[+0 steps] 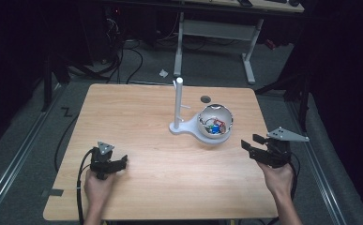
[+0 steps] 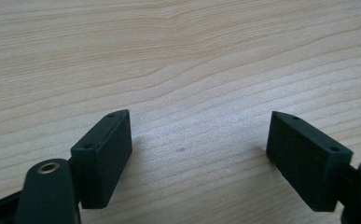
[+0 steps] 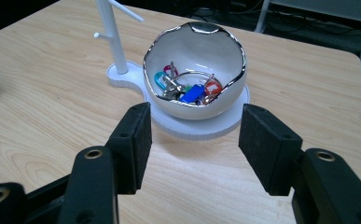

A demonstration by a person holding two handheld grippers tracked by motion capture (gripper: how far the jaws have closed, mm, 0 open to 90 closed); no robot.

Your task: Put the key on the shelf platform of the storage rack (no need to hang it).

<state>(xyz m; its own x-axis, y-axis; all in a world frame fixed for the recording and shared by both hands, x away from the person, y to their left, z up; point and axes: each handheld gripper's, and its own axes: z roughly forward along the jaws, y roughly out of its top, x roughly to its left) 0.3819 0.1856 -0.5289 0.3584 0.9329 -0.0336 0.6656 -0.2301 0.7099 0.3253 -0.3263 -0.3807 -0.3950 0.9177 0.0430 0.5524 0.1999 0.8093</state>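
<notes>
The pale wooden rectangular surface [image 1: 137,122] carries everything here. At about two o'clock from its centre in the high view lies a flat white plastic stand base [image 1: 181,127], with a slim white upright post [image 1: 178,101] rising from its narrow end and short pegs sticking out sideways. On the round end of that base sits a glossy white egg-shell-shaped ceramic bowl with a silver jagged rim [image 3: 194,70], upright and open at the top. Inside the bowl lies a small heap of keys and coloured tags [image 3: 187,88]: blue, red, teal and pink pieces tangled with a metal ring.

The right black tongs [image 3: 194,140] hover at four o'clock near the surface's edge, jaws spread wide and empty, pointing toward the bowl, which lies just beyond them. The left black tongs [image 2: 199,149] are at eight o'clock, held low over bare wood, jaws likewise spread wide with nothing between them, well apart from the bowl.
</notes>
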